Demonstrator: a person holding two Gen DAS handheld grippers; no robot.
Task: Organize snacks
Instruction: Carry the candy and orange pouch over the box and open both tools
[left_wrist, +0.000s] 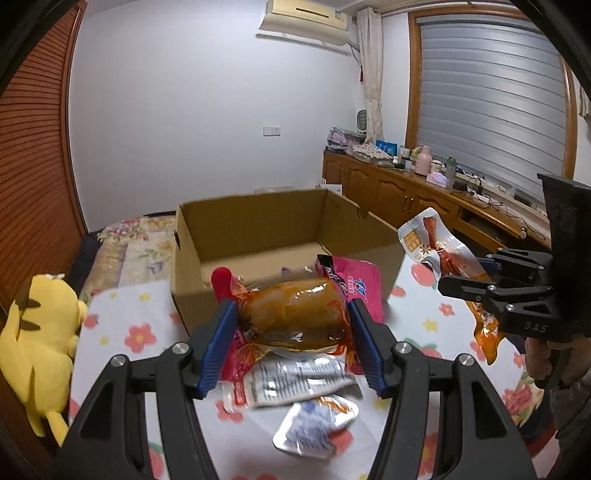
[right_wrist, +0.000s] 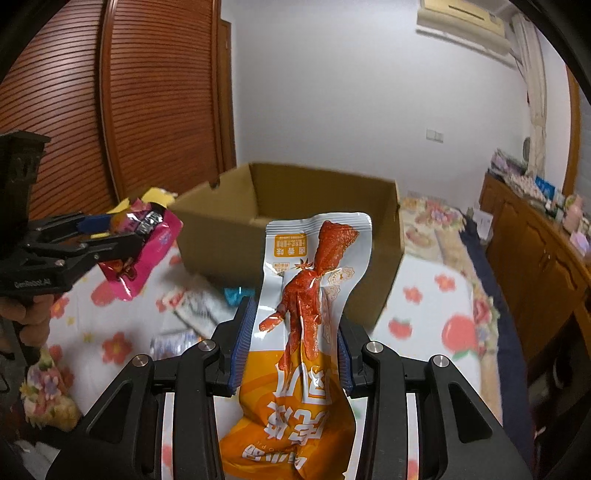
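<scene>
My left gripper (left_wrist: 291, 325) is shut on a pink snack packet with a clear brown window (left_wrist: 295, 310), held just in front of the open cardboard box (left_wrist: 255, 221). It also shows in the right wrist view (right_wrist: 110, 240), with the pink packet (right_wrist: 147, 254). My right gripper (right_wrist: 291, 347) is shut on an orange and white chicken-foot snack packet (right_wrist: 310, 295), held above the bed right of the box (right_wrist: 295, 206). It shows in the left wrist view (left_wrist: 469, 277) with its packet (left_wrist: 439, 243). The box looks nearly empty.
Several loose snack packets lie on the floral sheet (left_wrist: 424, 317), among them a silver one (left_wrist: 317, 424) and a white one (left_wrist: 291, 380). A yellow plush toy (left_wrist: 40, 339) sits at the left. A wooden cabinet (left_wrist: 424, 192) runs along the right wall.
</scene>
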